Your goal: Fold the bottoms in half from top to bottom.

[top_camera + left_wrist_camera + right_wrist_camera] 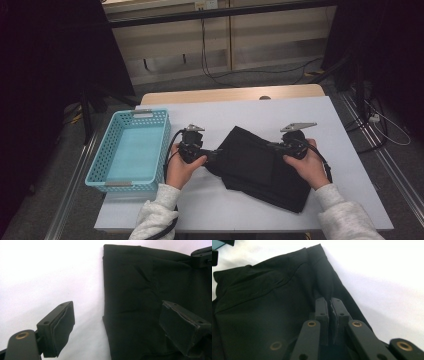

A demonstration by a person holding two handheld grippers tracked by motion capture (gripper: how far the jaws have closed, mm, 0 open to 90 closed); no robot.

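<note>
A black folded garment (255,165) lies on the white table (320,115), a little right of centre. My left gripper (212,155) is at its left edge. In the left gripper view that gripper (117,307) is open: one jaw stands over bare table and the other over the cloth (135,290), and the cloth's edge runs between them. My right gripper (275,147) is at the garment's upper right side. In the right gripper view it (330,302) is shut on a raised pinch of the black cloth (267,310) near the edge.
A light blue plastic basket (142,113) with nothing in it stands at the table's left side, close to my left hand. Bare white tabletop lies behind and in front of the garment. Dark stands and cables are on the floor around the table.
</note>
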